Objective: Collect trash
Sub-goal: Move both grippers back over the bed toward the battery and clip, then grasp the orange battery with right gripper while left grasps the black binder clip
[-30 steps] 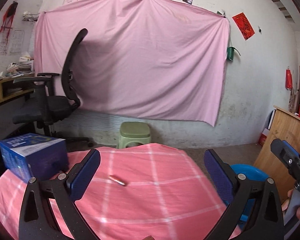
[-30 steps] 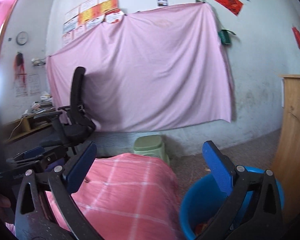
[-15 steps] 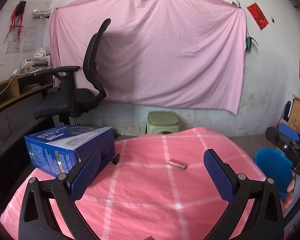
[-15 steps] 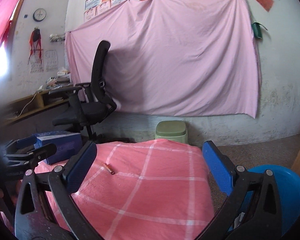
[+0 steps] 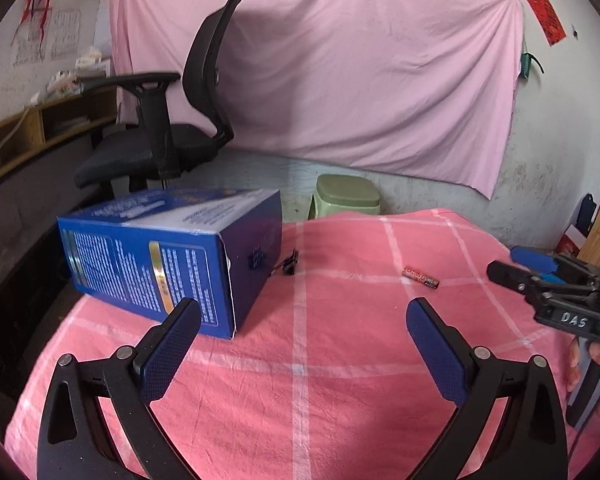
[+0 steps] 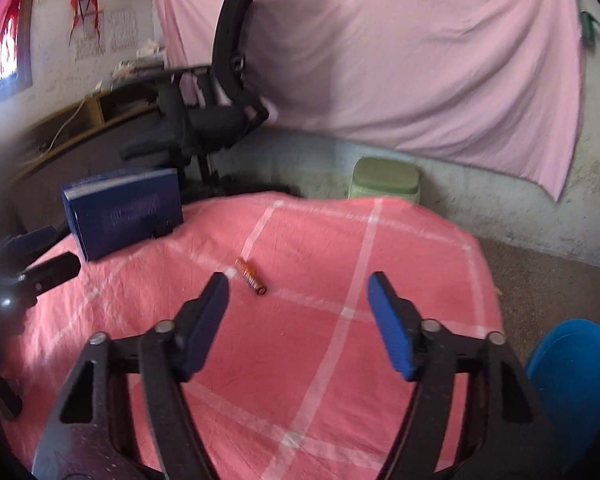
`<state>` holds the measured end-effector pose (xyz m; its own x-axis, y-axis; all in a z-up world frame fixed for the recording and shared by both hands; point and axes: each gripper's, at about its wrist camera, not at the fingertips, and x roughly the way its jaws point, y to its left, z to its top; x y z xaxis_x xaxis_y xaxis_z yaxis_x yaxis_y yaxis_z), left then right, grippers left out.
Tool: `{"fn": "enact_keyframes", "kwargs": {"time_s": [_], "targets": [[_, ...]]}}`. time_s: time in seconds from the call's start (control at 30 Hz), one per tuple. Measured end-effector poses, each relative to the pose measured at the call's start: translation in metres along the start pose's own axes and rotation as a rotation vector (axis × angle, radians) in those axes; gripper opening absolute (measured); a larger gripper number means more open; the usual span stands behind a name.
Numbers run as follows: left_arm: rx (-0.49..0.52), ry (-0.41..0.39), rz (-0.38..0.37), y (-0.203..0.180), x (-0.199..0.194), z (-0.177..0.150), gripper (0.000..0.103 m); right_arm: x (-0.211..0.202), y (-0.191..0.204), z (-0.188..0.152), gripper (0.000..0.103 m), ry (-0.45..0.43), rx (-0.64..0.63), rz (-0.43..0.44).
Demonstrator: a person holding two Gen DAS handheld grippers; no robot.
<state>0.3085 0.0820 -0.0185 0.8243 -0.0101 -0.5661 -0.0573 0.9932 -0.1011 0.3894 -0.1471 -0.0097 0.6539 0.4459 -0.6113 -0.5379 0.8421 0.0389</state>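
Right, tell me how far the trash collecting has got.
Nothing on the table looks collected yet. Both grippers are empty: the left gripper open, the right gripper with its jaws just closing somewhat near the battery. Left: battery, blue box and small black clip, presumably for the blue bin.

"DAS" stands in white on the right claw (image 5: 532, 268) (the blue box's (image 5: 168, 256) print is illegible).

Pink checked tablecloth (image 5: 340, 380), blue box (image 5: 172, 256)

Both wrist views look down across the pink-checked table (image 5: 300, 360), sharing it.
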Motion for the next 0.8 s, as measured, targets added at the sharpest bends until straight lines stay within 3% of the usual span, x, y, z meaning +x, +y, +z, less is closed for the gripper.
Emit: {"fn": "enact_keyframes", "kwargs": {"time_s": [0.13,0.2,0.4,0.5,0.63,0.8], "targets": [[-0.025,0.063,-0.038,0.006,0.013,0.001,0.079,0.025,0.006,0.003,0.063,0.111,-0.032,0.043],[-0.017,0.064,-0.028,0.003,0.015,0.002,0.079,0.036,0.009,0.005,0.061,0.143,-0.056,0.060],[0.019,0.094,-0.042,-0.003,0.025,0.001,0.061,0.064,0.022,0.014,0.054,0.229,-0.123,0.106],[0.026,0.088,-0.063,-0.005,0.027,0.002,0.056,0.073,0.023,0.014,0.031,0.265,-0.127,0.135],[0.067,0.093,-0.057,-0.017,0.037,0.009,0.046,0.066,0.019,0.007,0.030,0.274,-0.116,0.151],[0.121,0.136,0.018,-0.034,0.065,0.018,0.045,0.036,-0.001,-0.009,0.030,0.259,-0.046,0.137]]}}
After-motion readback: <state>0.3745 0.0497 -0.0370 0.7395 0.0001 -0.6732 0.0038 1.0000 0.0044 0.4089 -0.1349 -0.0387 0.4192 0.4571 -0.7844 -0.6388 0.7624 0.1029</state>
